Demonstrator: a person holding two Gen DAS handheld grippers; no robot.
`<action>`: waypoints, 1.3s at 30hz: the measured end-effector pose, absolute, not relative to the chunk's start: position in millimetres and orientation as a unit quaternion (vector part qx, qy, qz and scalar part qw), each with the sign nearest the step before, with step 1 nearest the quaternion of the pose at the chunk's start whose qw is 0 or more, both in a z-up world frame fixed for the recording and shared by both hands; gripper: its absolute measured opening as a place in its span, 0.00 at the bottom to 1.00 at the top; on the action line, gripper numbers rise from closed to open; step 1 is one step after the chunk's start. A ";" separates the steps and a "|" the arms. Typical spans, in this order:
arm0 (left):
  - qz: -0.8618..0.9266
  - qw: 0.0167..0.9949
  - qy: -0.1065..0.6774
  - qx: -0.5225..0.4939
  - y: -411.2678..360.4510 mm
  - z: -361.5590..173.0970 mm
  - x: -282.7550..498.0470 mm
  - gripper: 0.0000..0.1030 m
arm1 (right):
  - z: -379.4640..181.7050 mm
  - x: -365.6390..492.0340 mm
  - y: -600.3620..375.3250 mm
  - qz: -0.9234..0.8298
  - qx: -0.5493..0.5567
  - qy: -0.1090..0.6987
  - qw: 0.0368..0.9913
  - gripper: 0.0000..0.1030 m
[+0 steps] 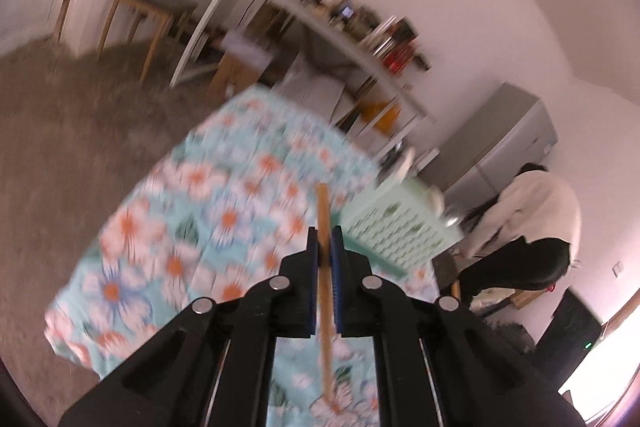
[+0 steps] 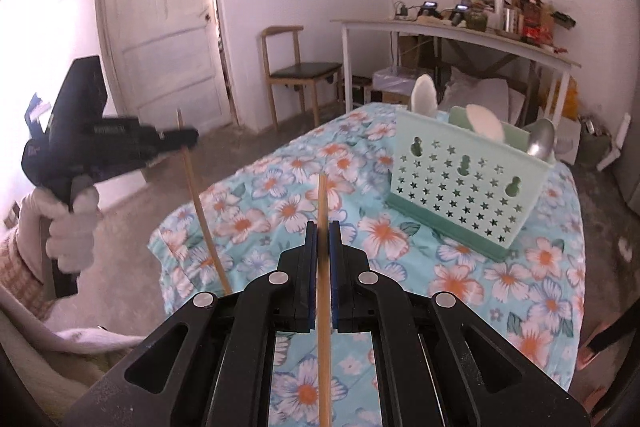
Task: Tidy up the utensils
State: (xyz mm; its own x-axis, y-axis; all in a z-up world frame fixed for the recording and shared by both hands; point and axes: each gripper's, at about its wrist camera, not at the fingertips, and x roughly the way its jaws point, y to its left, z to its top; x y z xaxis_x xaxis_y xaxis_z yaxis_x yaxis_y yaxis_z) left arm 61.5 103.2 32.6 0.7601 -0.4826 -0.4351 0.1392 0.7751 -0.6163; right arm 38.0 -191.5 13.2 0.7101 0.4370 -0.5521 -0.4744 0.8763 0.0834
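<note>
My left gripper (image 1: 325, 239) is shut on a wooden chopstick (image 1: 323, 211) and holds it above the floral-cloth table (image 1: 192, 211); the view is blurred. My right gripper (image 2: 322, 231) is shut on a second wooden chopstick (image 2: 322, 203). The mint green utensil caddy (image 2: 460, 187) stands on the table ahead and to the right, holding white spoons (image 2: 424, 93) and a metal spoon (image 2: 541, 143). The caddy also shows in the left wrist view (image 1: 400, 231). In the right wrist view the left gripper (image 2: 188, 138) is at the far left, off the table, with its chopstick (image 2: 202, 215) hanging down.
A wooden chair (image 2: 298, 75) and a white door (image 2: 160, 15) stand behind the table. A cluttered white desk (image 2: 460, 31) runs along the back wall. A person in white (image 1: 532, 223) is beside a grey cabinet (image 1: 500, 143).
</note>
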 end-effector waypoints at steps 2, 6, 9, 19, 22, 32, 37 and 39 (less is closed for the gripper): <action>-0.180 0.899 0.280 -0.284 103.5 48.7 61.0 0.05 | 16.1 32.2 -195.6 0.247 -0.020 0.285 0.926 0.04; -0.204 0.906 0.234 -0.286 104.4 85.1 64.0 0.05 | 20.2 24.7 -200.1 0.248 -0.005 0.277 0.928 0.04; -0.225 0.909 0.199 -0.287 99.3 111.6 70.9 0.05 | 23.6 22.0 -202.6 0.247 0.004 0.272 0.930 0.04; -0.287 0.917 0.090 -0.264 49.9 189.8 119.7 0.05 | 25.2 22.4 -216.5 0.238 0.027 0.268 0.933 0.04; -0.293 0.916 0.089 -0.259 27.7 193.4 146.8 0.05 | 25.9 25.3 -221.8 0.236 0.034 0.270 0.933 0.04; -0.280 0.924 0.102 -0.239 -12.1 181.2 201.2 0.05 | 25.8 33.7 -232.1 0.226 0.041 0.277 0.933 0.04; -0.272 0.931 0.111 -0.215 -25.8 168.9 213.4 0.05 | 22.4 37.3 -231.5 0.221 0.039 0.282 0.933 0.04; -0.273 0.930 0.119 -0.213 -31.8 162.8 217.3 0.05 | 21.9 39.0 -230.9 0.222 0.039 0.284 0.932 0.04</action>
